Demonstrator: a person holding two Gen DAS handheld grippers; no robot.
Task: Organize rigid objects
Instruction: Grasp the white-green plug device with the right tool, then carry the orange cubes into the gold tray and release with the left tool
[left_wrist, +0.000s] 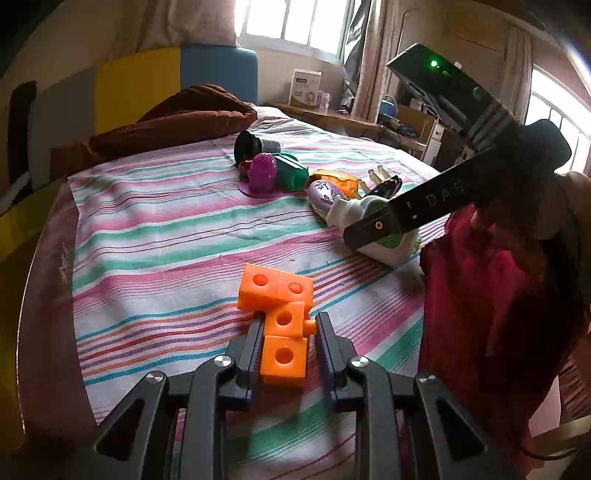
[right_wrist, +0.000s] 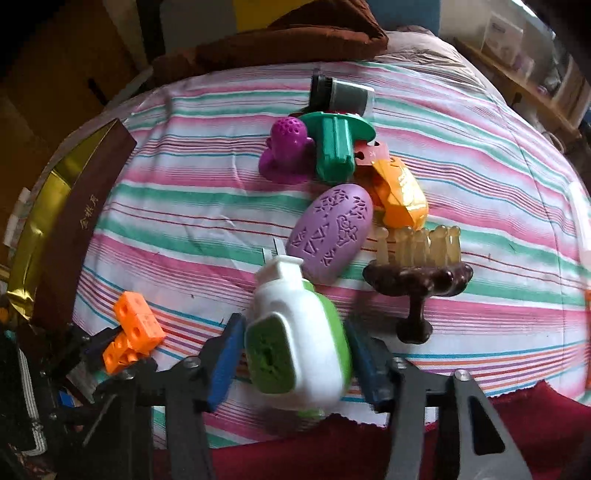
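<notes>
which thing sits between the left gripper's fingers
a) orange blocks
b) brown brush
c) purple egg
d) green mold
a, the orange blocks sit between the left gripper's fingers in the left wrist view, with the other toys farther up the bed.

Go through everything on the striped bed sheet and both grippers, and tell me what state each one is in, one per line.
Left gripper: shut on the orange block piece.
Orange block piece: held, its far end on the sheet.
Right gripper: around the white and green toy, contact unclear.
White and green toy: between the fingers, blurred.
Purple oval: lying flat.
Black and grey cup: tipped on its side.
Green mould: on its side.
Brown brush: bristles up.
</notes>
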